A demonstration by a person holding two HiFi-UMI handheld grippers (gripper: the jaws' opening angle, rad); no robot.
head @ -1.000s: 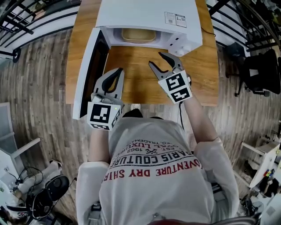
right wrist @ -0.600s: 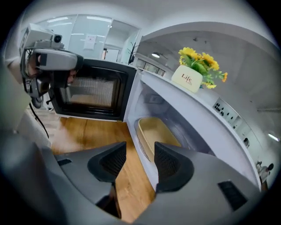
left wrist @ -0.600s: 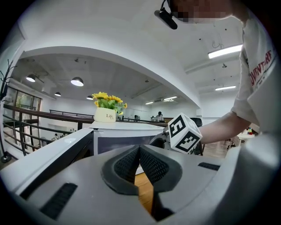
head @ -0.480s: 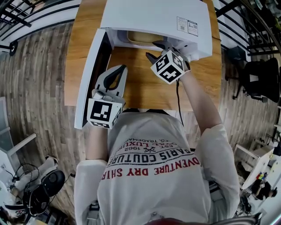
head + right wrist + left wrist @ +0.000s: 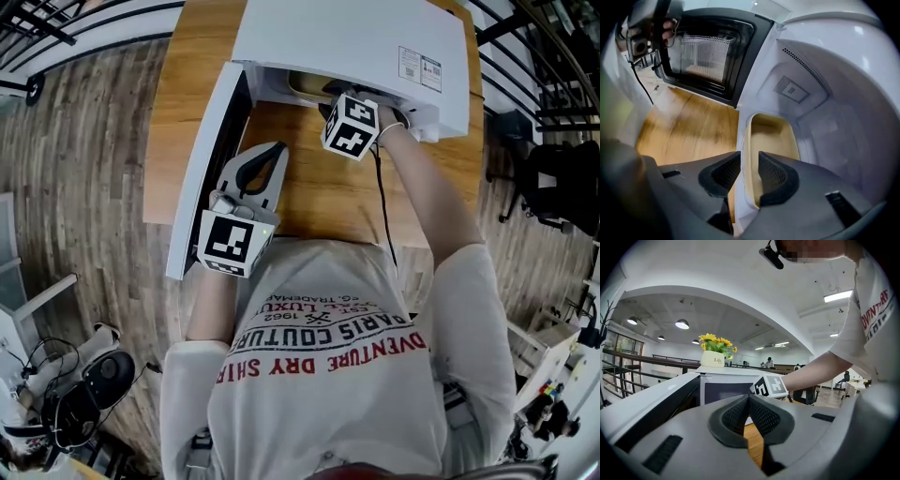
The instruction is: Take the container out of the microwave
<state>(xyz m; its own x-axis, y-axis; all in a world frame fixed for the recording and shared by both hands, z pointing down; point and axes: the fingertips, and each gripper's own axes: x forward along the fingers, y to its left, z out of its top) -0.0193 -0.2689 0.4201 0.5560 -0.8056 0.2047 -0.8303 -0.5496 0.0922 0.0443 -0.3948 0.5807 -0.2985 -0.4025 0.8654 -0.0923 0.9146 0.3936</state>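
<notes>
A cream container (image 5: 771,140) sits inside the white microwave (image 5: 347,37); in the head view only a sliver of the container (image 5: 305,84) shows under the top. The microwave door (image 5: 206,159) hangs open to the left. My right gripper (image 5: 749,161) reaches into the cavity, pointing steeply down. Its jaws are closing astride the container's near rim, one pad outside the wall and one inside, with a gap still showing. In the head view, the right gripper (image 5: 342,91) has its tips hidden in the opening. My left gripper (image 5: 272,150) is shut and empty, low over the table beside the door.
The microwave stands on a wooden table (image 5: 309,197) with wood floor around it. A black cable (image 5: 382,206) runs along my right arm. A flower pot (image 5: 714,358) sits on top of the microwave. Black chairs (image 5: 562,178) stand at the right.
My right gripper has gone forward and down from over the table into the microwave, rolling as it went, and its jaws have narrowed. The left gripper has hardly moved.
</notes>
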